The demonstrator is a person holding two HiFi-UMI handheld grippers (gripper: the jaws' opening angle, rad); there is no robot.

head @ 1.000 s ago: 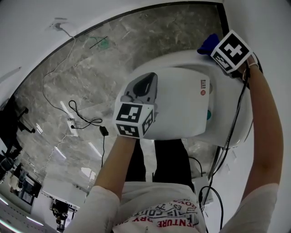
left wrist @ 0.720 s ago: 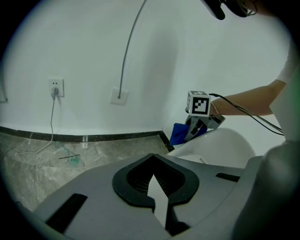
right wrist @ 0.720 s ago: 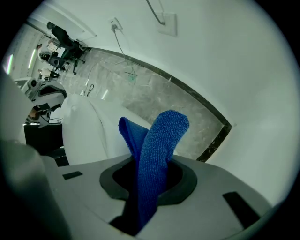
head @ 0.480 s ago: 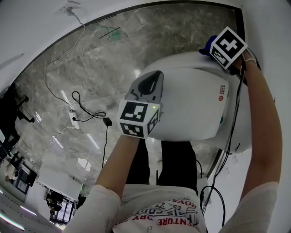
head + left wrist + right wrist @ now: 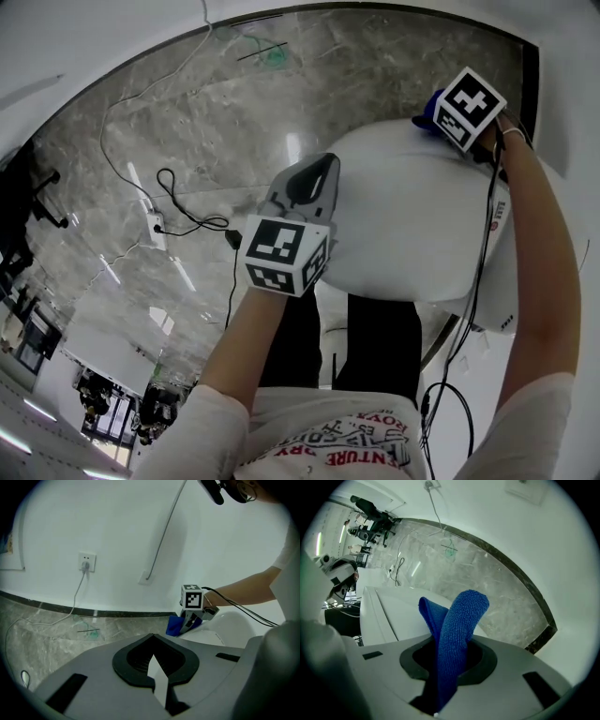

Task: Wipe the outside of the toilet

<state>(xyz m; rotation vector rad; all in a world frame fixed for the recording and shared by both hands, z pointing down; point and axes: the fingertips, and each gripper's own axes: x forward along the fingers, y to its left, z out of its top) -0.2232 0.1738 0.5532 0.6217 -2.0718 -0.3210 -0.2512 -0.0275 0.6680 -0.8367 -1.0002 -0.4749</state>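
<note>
The white toilet with its lid down fills the right middle of the head view. A blue cloth is clamped in my right gripper, which is shut on it at the toilet's far top edge. In the right gripper view the cloth sticks up folded from the jaws, above the white toilet. My left gripper hovers by the lid's left edge, shut and holding nothing. The left gripper view shows its shut jaws, with the right gripper and the cloth beyond on the toilet.
A grey marble floor lies left of the toilet, with a power strip, black cables and an adapter. A wall socket with a plugged cord sits on the white wall. The person's dark-trousered legs stand against the toilet's near side.
The head view has swung, so the toilet sits further right. My left gripper has drifted from over the lid to its left edge. The right gripper stays at the far edge with the cloth.
</note>
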